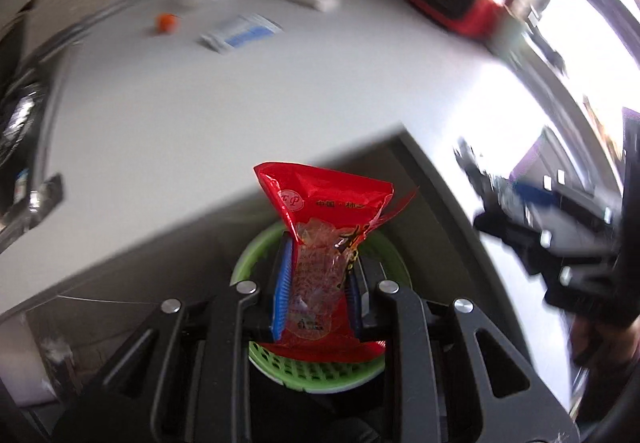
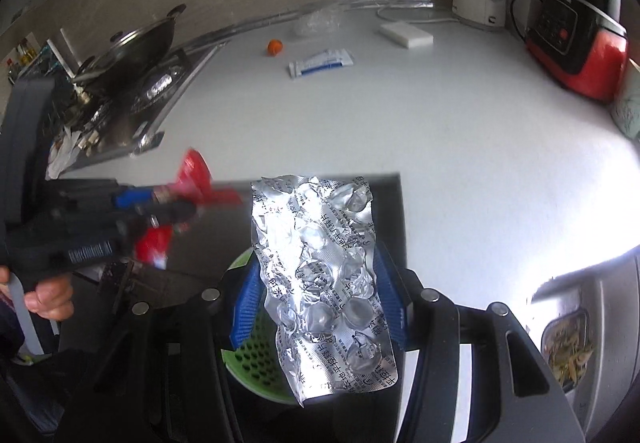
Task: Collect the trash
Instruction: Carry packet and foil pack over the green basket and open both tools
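The green bin (image 1: 320, 371) sits low in the frame, beneath both grippers. The left gripper (image 1: 318, 295) is clamped on the red wrapper (image 1: 324, 243); the right gripper (image 2: 320, 307) pinches the foil pill sheet (image 2: 324, 283). Center each over the rim before releasing.

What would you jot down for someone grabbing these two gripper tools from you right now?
Left gripper: shut on the red snack wrapper, held above the green bin.
Right gripper: shut on the foil blister pack, also over the bin.
Done: both pieces are picked up; neither is dropped yet.
Left on the counter: blue-and-white sachet, clear plastic wrap, small orange item.
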Demonstrator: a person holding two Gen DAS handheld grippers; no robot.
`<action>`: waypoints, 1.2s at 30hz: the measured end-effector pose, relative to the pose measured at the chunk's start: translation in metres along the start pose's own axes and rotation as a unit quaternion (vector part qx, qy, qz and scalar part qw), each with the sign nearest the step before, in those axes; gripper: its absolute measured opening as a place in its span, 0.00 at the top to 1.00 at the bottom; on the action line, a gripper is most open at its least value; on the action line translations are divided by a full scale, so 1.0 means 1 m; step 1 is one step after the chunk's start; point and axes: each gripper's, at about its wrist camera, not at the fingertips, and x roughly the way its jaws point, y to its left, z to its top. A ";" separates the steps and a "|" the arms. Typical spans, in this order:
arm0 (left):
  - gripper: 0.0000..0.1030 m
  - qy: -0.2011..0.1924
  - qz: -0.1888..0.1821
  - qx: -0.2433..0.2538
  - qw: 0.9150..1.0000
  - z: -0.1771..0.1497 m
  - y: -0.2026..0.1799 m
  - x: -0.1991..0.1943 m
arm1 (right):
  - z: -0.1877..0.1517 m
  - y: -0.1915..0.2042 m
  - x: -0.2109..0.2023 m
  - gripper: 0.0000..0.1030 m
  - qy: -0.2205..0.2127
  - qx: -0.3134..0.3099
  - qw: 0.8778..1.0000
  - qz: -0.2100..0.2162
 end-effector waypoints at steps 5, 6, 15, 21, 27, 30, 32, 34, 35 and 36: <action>0.77 0.037 -0.042 0.028 0.998 -0.026 -0.018 0.027 | -0.013 -0.004 -0.010 0.49 -0.004 0.002 1.000 -0.006; 0.77 0.044 -0.056 0.027 0.997 -0.029 -0.019 0.033 | -0.014 -0.004 -0.011 0.49 -0.005 0.003 1.000 -0.006; 0.49 0.098 -0.065 0.025 0.993 -0.051 -0.026 0.076 | -0.027 -0.012 -0.018 0.48 -0.007 0.010 1.000 -0.004; 0.35 0.109 -0.063 0.019 0.992 -0.054 -0.029 0.079 | -0.028 -0.015 -0.018 0.48 -0.005 0.010 1.000 0.000; 0.29 0.107 -0.059 0.017 0.992 -0.045 -0.036 0.080 | -0.028 -0.016 -0.019 0.48 -0.006 0.012 1.000 0.001; 0.29 0.103 -0.056 0.014 0.993 -0.041 -0.031 0.075 | -0.029 -0.017 -0.019 0.48 -0.006 0.013 1.000 0.003; 0.29 0.097 -0.047 0.011 0.994 -0.039 -0.027 0.070 | -0.030 -0.015 -0.018 0.48 -0.003 0.011 1.000 0.004; 0.23 0.083 -0.030 0.008 0.996 -0.034 -0.021 0.059 | -0.032 -0.013 -0.016 0.48 0.000 0.009 1.000 0.005; 0.21 0.069 -0.015 0.003 0.998 -0.032 -0.018 0.050 | -0.034 -0.010 -0.015 0.48 0.002 0.007 1.000 0.006; 0.19 0.055 -0.002 -0.003 0.998 -0.031 -0.015 0.042 | -0.036 -0.008 -0.013 0.48 0.004 0.006 1.000 0.007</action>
